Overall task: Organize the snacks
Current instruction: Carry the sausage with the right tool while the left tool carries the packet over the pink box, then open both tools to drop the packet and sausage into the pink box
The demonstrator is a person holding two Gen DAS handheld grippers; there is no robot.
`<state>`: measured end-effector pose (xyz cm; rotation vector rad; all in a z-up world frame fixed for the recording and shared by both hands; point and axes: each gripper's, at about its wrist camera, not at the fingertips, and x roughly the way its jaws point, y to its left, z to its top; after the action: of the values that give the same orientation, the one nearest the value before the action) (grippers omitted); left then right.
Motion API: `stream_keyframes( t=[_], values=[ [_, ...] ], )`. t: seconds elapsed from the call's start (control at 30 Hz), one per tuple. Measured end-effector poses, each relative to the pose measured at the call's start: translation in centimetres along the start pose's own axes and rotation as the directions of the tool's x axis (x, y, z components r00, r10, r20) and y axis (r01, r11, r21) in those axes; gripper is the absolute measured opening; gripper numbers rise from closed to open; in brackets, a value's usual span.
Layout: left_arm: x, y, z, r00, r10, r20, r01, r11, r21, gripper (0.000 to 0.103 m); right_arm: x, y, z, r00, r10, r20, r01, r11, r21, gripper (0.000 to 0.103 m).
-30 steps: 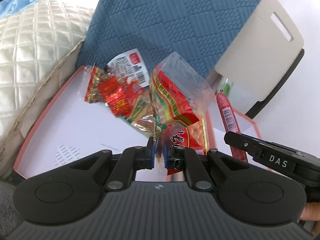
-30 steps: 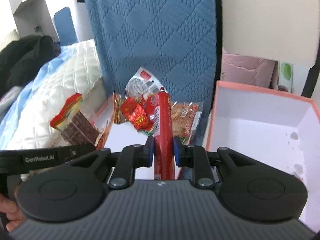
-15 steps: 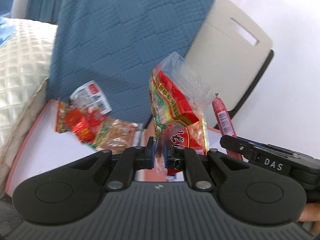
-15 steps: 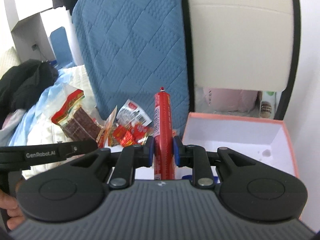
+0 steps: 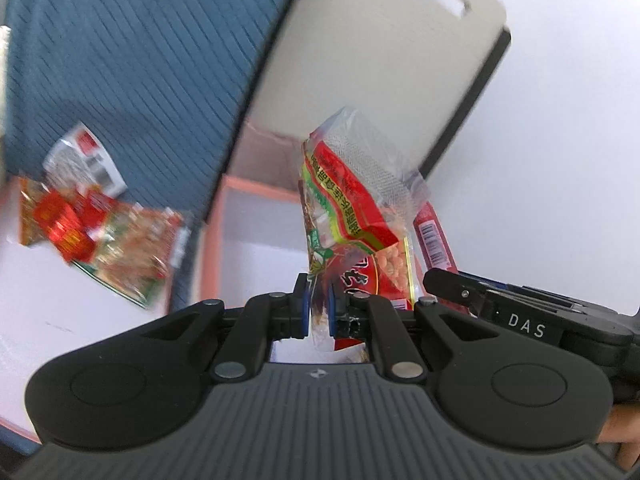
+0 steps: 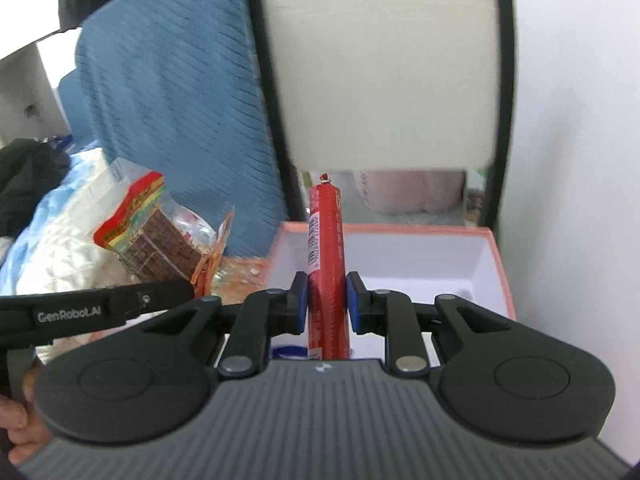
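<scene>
We find the left gripper (image 5: 318, 300) clamped on the lower edge of a clear-topped snack bag (image 5: 352, 216) printed in red and green, which stands upright above the jaws. In the right wrist view the same bag (image 6: 148, 228) shows a brown bar inside it.

The right gripper (image 6: 327, 300) is closed on a red sausage stick (image 6: 326, 264), its blue pads (image 6: 301, 300) pressing both sides. The stick stands upright with its clipped end uppermost and a barcode running along its left side. In the left wrist view it (image 5: 434, 236) appears just right of the bag, above the right gripper's arm.

Both held items are over the near part of an open pink-rimmed box (image 6: 492, 236) with a white interior. From the left wrist view we note its left wall (image 5: 210, 240).

To the left of that box, a pile of loose snack packets (image 5: 100, 236) lies on a second white surface with a pink edge (image 5: 16, 432), towards its far right corner. A white-labelled packet (image 5: 84, 164) leans on the blue quilted cushion (image 5: 132, 68) behind it. A beige panel with a black border (image 6: 380, 80) stands behind the box. The pile is blurred, so we cannot read its packets.

A hand (image 6: 18, 432) shows at the lower left edge of the right wrist view.
</scene>
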<state>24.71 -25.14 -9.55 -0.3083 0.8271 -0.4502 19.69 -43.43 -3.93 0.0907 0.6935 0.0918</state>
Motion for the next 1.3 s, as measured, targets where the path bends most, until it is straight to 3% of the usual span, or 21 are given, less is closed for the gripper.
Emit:
stream_keyframes(
  t=[0.37, 0.67, 0.73, 0.77, 0.83, 0.9, 0.97, 1.3],
  values=[
    [7.9, -2.0, -4.6, 0.990, 0.008, -0.144, -0.006, 1.000, 0.020, 0.010, 5.3, -6.4, -5.4, 0.989, -0.061, -0.135, 0.072, 0.995, 0.076, 0.024],
    [10.3, -2.6, -6.0, 0.982, 0.045, -0.183, -0.033, 0.997, 0.069, 0.012, 8.4, -8.7, -8.1, 0.977, -0.050, -0.209, 0.081, 0.986, 0.145, 0.025],
    [10.1, -2.6, -6.0, 0.981, 0.049, -0.188, -0.035, 0.997, 0.074, 0.022, 8.7, -8.9, -8.1, 0.975, -0.059, -0.214, 0.095, 0.983, 0.159, 0.025],
    [10.1, -2.4, -5.8, 0.981, 0.054, -0.184, -0.039, 0.996, 0.081, 0.037, 8.7, -9.0, -8.2, 0.973, -0.070, -0.222, 0.107, 0.981, 0.162, 0.025],
    [9.4, -2.7, -5.7, 0.984, 0.071, -0.163, -0.055, 0.993, 0.101, 0.055, 9.0, -9.0, -8.1, 0.969, -0.088, -0.231, 0.128, 0.978, 0.164, 0.029],
    [8.6, -3.0, -5.5, 0.988, 0.064, -0.142, -0.049, 0.993, 0.109, 0.056, 8.4, -8.8, -7.9, 0.972, -0.091, -0.215, 0.128, 0.978, 0.165, 0.045],
    [7.7, -2.9, -5.2, 0.991, 0.049, -0.126, -0.037, 0.995, 0.095, 0.056, 7.7, -8.6, -7.5, 0.976, -0.099, -0.195, 0.130, 0.979, 0.157, 0.051],
    [0.4, -4.0, -3.8, 1.000, 0.023, -0.005, -0.023, 0.993, 0.113, 0.056, 2.5, -6.5, -5.2, 0.993, -0.097, -0.073, 0.107, 0.984, 0.144, 0.051]
  ],
)
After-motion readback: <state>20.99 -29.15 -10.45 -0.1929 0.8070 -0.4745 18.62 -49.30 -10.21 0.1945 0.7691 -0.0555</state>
